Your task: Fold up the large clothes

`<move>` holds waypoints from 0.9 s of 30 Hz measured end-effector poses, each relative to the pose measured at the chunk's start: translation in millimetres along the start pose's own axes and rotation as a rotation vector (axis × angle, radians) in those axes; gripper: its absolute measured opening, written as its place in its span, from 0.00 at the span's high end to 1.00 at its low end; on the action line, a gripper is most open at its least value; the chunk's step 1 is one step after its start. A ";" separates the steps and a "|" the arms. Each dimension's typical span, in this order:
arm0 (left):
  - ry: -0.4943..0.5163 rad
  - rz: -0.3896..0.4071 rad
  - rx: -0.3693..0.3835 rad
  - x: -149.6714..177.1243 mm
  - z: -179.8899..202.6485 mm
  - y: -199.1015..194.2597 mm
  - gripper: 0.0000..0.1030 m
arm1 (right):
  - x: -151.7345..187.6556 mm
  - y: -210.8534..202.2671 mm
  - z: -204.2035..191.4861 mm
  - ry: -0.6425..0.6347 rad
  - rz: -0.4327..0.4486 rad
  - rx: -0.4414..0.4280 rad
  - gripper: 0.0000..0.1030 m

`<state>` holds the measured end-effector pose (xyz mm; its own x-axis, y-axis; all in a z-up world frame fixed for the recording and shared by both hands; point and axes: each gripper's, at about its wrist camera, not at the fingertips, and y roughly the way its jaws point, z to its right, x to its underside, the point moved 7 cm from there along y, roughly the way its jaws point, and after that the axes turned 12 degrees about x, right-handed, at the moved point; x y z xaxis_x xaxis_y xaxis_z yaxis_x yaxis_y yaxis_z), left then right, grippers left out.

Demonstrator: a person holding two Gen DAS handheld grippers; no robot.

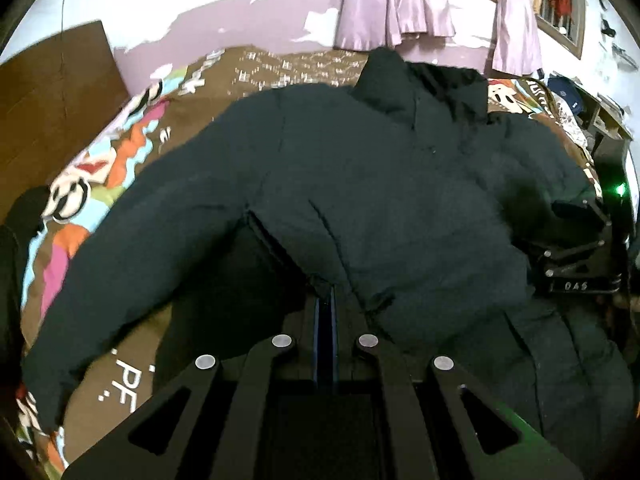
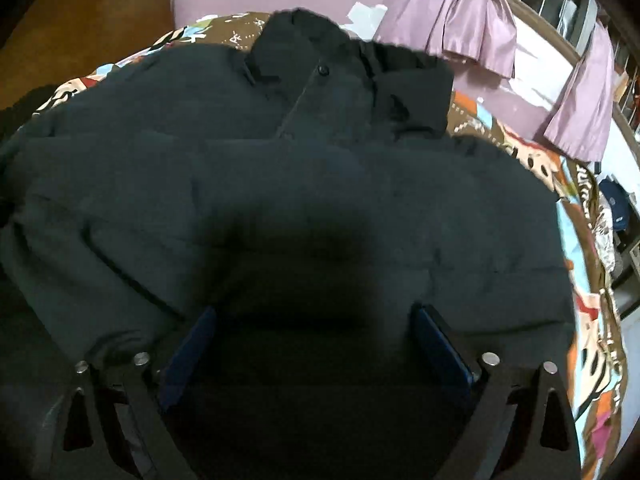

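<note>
A large black padded jacket (image 1: 380, 184) lies spread on a bed with a brown patterned cover (image 1: 132, 152), collar toward the far wall. One sleeve (image 1: 132, 252) stretches out to the left. My left gripper (image 1: 325, 300) is shut on the jacket's near edge at the lower hem. My right gripper (image 2: 314, 320) is open, its blue pads (image 2: 436, 344) wide apart just over the jacket (image 2: 304, 184); it also shows at the right of the left wrist view (image 1: 580, 256).
Pink curtains (image 1: 400, 0) hang over the pale wall behind the bed. A wooden headboard (image 1: 52, 88) stands at the left. Cluttered shelves (image 1: 592, 112) sit past the bed's right edge (image 2: 592, 320).
</note>
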<state>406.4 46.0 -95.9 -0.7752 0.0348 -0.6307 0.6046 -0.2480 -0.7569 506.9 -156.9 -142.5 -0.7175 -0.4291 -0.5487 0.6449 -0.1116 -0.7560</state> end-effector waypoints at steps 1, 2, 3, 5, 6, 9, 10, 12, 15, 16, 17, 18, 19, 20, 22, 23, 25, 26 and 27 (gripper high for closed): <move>-0.019 -0.002 0.017 1.2 -3.7 0.7 0.95 | 2.6 1.9 1.7 0.009 -0.004 -0.007 0.00; -0.046 0.003 0.046 2.3 -7.0 1.2 0.93 | 4.3 1.5 2.5 0.011 -0.003 -0.006 0.00; -0.078 0.010 0.075 4.0 -12.5 -0.2 0.91 | 5.3 0.4 2.8 0.008 0.003 0.003 0.00; -0.148 0.022 0.137 4.2 -21.7 -7.4 0.86 | 7.6 -4.4 1.1 -0.004 0.025 0.034 0.00; -0.189 0.034 0.158 4.7 -26.7 -13.0 0.83 | 7.1 -6.4 -1.2 -0.013 0.036 0.051 0.00; -0.254 0.096 0.164 4.2 -42.0 -37.2 0.46 | 7.8 -9.2 -1.9 -0.026 0.056 0.080 0.00; -0.273 0.130 0.154 7.4 -49.2 -49.6 0.34 | 8.9 -10.4 -2.2 -0.029 0.061 0.087 0.00; -0.308 0.182 0.120 16.2 -62.1 -72.7 0.27 | 9.4 -11.8 -1.7 -0.030 0.064 0.091 0.00; -0.394 0.239 0.089 46.2 -88.1 -105.9 0.23 | 7.9 -12.3 -1.6 -0.034 0.064 0.096 0.00; -0.431 0.253 0.069 60.1 -99.3 -116.2 0.20 | 7.7 -12.2 -1.9 -0.035 0.064 0.099 0.00; -0.465 0.264 0.048 72.6 -109.3 -125.0 0.17 | 8.1 -12.9 -2.0 -0.035 0.064 0.103 0.00; -0.502 0.278 0.024 85.5 -120.3 -132.6 0.16 | 7.2 -13.3 -1.7 -0.036 0.063 0.106 0.00; -0.556 0.294 -0.002 100.1 -134.2 -140.4 0.16 | 6.5 -14.6 -1.5 -0.036 0.064 0.111 0.00; -0.612 0.309 -0.016 109.9 -146.9 -145.0 0.16 | 6.0 -16.4 -1.8 -0.036 0.065 0.118 0.00; -0.764 0.357 -0.038 125.9 -176.0 -153.4 0.16 | 4.0 -20.5 -4.2 -0.053 0.068 0.157 0.00; -0.827 0.388 -0.033 130.8 -188.2 -157.7 0.16 | 3.3 -23.1 -5.5 -0.059 0.070 0.181 0.00; -0.953 0.456 -0.015 139.0 -210.1 -165.6 0.16 | 3.0 -31.2 -10.1 -0.072 0.083 0.219 0.00; -0.998 0.482 -0.008 142.7 -218.6 -167.7 0.16 | 2.8 -35.0 -13.1 -0.079 0.089 0.222 0.00; -1.036 0.495 -0.007 146.2 -227.9 -168.4 0.16 | 1.1 -40.4 -17.8 -0.088 0.094 0.216 0.00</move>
<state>233.0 313.5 -99.7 -0.2284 -0.8790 -0.4185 0.8837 -0.0068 -0.4681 475.4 -136.9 -118.9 -0.6322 -0.5217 -0.5729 0.7558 -0.2524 -0.6042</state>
